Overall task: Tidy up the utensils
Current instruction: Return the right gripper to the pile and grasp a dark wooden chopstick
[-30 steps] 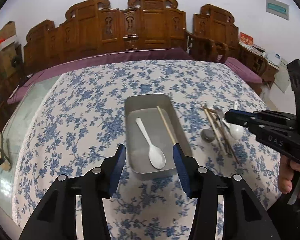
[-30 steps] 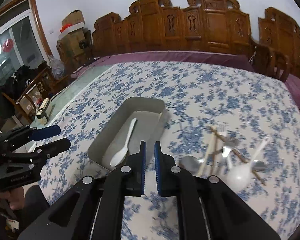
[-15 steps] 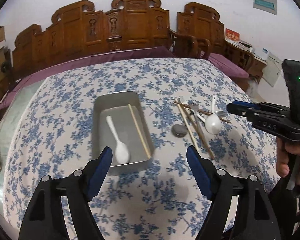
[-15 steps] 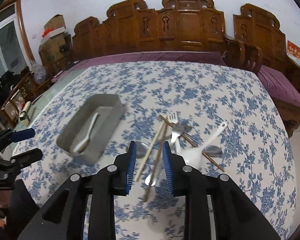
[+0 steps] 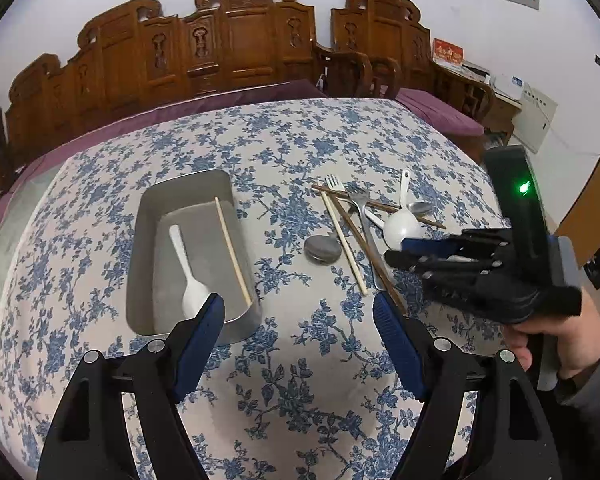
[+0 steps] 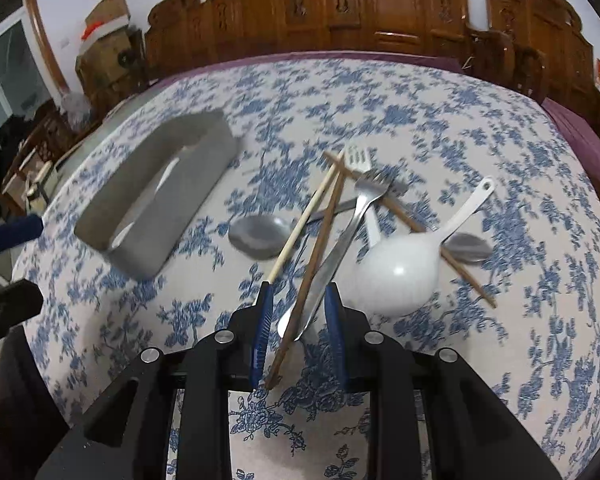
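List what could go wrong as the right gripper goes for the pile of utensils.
1. The right gripper has both a dark chopstick and a metal fork handle between its open fingers; closing may catch both, or pinch one askew.
2. The pile is crossed over itself: lifting either could drag the pale chopstick or nudge the big white spoon.
3. A loosely gripped thin chopstick may slip on the way to the metal tray.

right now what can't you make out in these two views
- Metal tray: in the right wrist view its near wall hides most of the contents, and motion blurs it.
- Fork handle and dark chopstick: whether the right tongs touch them is unclear.
- Left tongs: their left finger covers the white spoon's bowl tip.
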Available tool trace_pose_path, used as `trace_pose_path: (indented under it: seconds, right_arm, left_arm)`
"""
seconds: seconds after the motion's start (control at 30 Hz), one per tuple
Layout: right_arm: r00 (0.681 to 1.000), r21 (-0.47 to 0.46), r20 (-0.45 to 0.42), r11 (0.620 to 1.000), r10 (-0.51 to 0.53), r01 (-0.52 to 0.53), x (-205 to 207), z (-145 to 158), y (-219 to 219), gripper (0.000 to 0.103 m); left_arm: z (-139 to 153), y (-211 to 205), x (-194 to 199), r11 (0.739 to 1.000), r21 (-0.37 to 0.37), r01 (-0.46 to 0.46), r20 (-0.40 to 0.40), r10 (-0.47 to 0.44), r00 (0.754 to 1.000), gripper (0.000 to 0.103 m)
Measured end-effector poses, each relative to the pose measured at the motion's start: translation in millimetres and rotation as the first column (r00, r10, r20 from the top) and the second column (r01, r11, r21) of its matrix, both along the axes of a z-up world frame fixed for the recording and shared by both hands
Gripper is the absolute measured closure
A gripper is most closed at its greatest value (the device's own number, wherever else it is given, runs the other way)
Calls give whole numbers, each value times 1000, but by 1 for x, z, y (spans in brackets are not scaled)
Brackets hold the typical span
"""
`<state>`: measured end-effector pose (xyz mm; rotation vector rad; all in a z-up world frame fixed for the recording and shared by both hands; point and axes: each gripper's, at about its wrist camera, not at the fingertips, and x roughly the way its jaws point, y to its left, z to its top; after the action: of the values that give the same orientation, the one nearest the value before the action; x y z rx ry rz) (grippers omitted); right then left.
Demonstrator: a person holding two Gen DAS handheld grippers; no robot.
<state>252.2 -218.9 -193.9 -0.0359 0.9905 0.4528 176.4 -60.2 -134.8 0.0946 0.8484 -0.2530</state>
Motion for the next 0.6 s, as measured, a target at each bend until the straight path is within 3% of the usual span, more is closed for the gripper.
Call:
trace_pose_path:
  seconds: [0.3,0.37,0.6]
  right_arm:
    - [998,-37,-62,999,-2,0,3,-28,1,77]
    - [997,-27,-74,1000,-9,7,2,-28,-2,85]
    - [996,-33,-85,999,-10,7,2,-26,-6,97]
  left_arm:
    - [-11,-10,-2,1000,-4,2,-16,-2,1000,30]
    - [-15,-10,-3,1000,-8,0,-27,0,1000,30]
    - [-22,-16,0,1000,16,4,-37,-3,999,30]
